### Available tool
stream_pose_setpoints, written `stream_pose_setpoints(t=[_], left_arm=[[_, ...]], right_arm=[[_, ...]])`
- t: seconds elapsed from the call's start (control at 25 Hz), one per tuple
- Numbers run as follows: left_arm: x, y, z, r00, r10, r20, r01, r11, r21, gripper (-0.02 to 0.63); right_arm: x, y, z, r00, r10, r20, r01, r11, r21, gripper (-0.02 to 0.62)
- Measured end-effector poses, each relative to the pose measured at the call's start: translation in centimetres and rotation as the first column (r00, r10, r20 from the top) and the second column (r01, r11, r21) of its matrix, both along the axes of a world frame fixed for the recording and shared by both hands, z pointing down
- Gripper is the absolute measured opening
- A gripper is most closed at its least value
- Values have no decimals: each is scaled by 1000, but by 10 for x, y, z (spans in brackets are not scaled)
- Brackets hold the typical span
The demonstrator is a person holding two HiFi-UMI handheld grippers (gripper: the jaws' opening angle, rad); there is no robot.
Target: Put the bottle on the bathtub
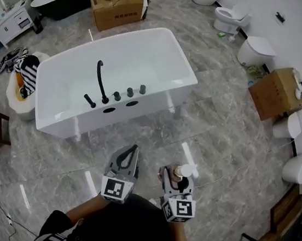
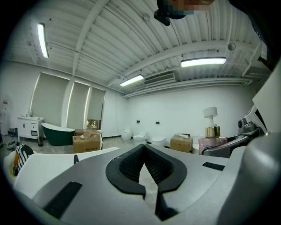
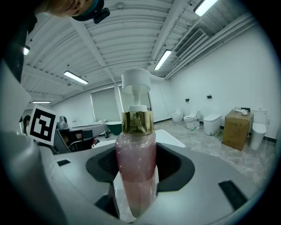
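Fingers (image 3: 176,166) of right gripper (image 3: 137,154) clamp bottle (image 3: 135,132) | left gripper (image 2: 143,148) fingers (image 2: 127,166) closed

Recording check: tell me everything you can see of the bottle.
The bottle is a pump dispenser, seemingly clear plastic, filled with pinkish liquid, with a gold collar and a white pump head. It stands upright, clamped at its lower body between the jaws of the right gripper, held short of the bathtub.

- No text can be read for certain.
- The cardboard box (image 1: 118,2) at the top of the head view carries red print, too small to read.
- The cubes of the left gripper (image 1: 131,150) and the right gripper (image 1: 175,173) show only black-and-white square markers.
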State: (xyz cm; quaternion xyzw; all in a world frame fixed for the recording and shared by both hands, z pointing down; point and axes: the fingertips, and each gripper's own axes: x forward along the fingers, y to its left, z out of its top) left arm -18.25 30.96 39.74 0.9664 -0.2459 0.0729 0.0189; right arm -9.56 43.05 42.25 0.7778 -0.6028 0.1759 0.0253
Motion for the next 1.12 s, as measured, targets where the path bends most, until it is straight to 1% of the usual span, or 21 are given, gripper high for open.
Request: stream_pose_setpoints(t=[0.04,0.08,0.2,0.4,0.52,0.64,0.76,0.92,1.0,1.12], left_arm=[[7,-16,1,1000,7,14,-7,1000,8,16],[13,-32,1,1000,6,12,-6,1000,3,15],[36,-78,-4,1000,-11,-27,10,999,-37,15],[59,-135,0,999,-7,-33,6,999,-50,15],[67,-162,3,999,-20,-38,18,998,-53,16],[75,-179,5,999,-33,-28,31,998,-60,16],[92,-200,7,997,-69,-35,67,996,-63,16],[114,-228,11,991,-129,-29,127,990,-64,17],[123,-245,13,984,-173,-29,171,983,-59,16],[143,-263,18,972,-234,-18,233,970,-66,15]], right_arm=[[8,-16,-1,1000,-3,-3,3,1000,-1,218],[15,-32,-1,1000,-7,-6,7,1000,-3,218],[35,-77,-1,1000,-12,-1,12,1000,-16,218],[57,-137,0,1000,-15,7,16,1000,-21,218],[67,-167,2,1000,-30,5,31,999,-26,218],[80,-189,1,999,-51,6,51,998,-30,218],[101,-215,2,997,-80,6,80,996,-25,218],[131,-250,7,990,-142,13,142,989,-27,218],[144,-272,10,982,-190,13,191,981,-24,218],[168,-302,11,962,-273,9,273,962,-17,218]])
